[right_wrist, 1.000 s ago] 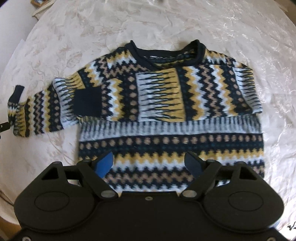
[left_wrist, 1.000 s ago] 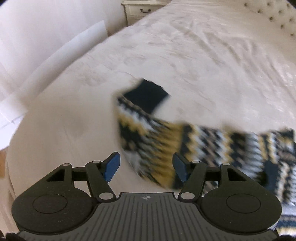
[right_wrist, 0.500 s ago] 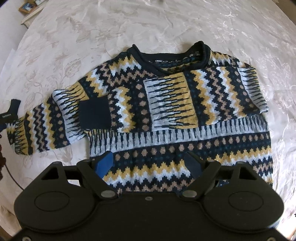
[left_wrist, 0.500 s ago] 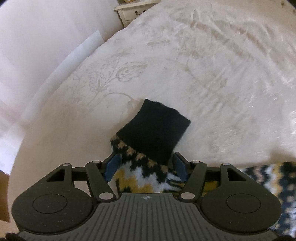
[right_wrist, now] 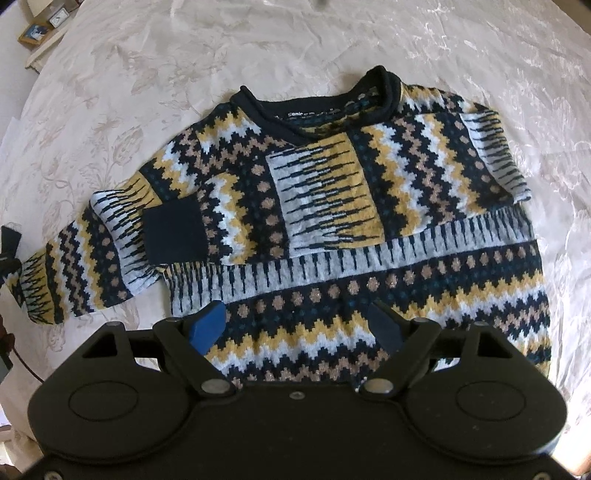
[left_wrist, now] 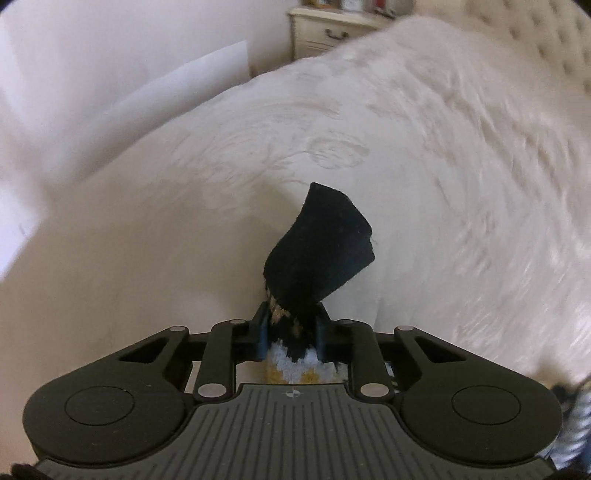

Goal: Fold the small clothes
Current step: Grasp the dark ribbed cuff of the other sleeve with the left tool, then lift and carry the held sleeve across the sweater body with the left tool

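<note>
A patterned knit sweater (right_wrist: 369, 229) in navy, yellow, white and tan lies flat on the bed, neck away from me. One sleeve lies folded across its chest, its navy cuff (right_wrist: 173, 229) on the body. The other sleeve (right_wrist: 74, 273) stretches out to the left. My left gripper (left_wrist: 291, 332) is shut on that sleeve's end, and its navy cuff (left_wrist: 321, 251) sticks up beyond the fingers. My right gripper (right_wrist: 295, 328) is open and empty, hovering above the sweater's lower hem.
The cream patterned bedspread (right_wrist: 147, 74) surrounds the sweater. A white nightstand (left_wrist: 325, 33) and a tufted headboard (left_wrist: 517, 37) stand beyond the bed in the left wrist view. Small framed items (right_wrist: 40, 26) sit at the far left past the bed's edge.
My left gripper moved onto the outstretched sleeve's end and closed on it; the cuff now stands up between the fingers. My right gripper stayed open, shifting slightly over the hem.
</note>
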### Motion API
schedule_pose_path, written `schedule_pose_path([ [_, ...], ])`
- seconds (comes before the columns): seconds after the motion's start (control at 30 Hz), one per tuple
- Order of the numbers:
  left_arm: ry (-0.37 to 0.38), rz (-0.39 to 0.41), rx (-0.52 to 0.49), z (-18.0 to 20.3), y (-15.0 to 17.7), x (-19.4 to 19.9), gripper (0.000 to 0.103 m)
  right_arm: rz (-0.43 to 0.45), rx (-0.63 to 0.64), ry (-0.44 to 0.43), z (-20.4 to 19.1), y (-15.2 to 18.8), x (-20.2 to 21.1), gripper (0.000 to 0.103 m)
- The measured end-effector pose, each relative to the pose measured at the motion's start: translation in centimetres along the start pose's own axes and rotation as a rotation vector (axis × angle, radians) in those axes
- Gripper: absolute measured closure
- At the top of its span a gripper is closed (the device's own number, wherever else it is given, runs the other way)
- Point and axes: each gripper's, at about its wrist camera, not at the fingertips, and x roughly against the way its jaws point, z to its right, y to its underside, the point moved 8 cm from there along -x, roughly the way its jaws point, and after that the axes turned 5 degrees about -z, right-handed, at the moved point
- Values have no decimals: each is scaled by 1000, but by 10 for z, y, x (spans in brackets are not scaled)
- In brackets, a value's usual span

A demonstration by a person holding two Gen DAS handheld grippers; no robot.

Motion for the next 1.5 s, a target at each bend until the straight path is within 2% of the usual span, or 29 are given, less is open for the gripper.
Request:
schedule_pose_path([
  [0.2,68,27,116,-17,3,24,86,12,-4,-19,3,3,3,18],
  [0.33,144,73,171,-16,-2,45,87,21,-14,-33,9,7,6,18],
  [0.63,275,191,151,19,-1,123,88,31,-10,-83,30,20,-2,18],
  [0.8,328,257,80,65,8,169,88,58,17,-74,51,20,-10,18],
  [1.1,423,308,-33,172,38,230,88,65,74,-107,108,19,-17,19],
  [1.27,483,295,-101,240,66,242,88,67,87,-146,139,16,-13,19],
  [1.5,560,206,-195,330,115,220,88,93,55,-158,184,9,-4,19],
])
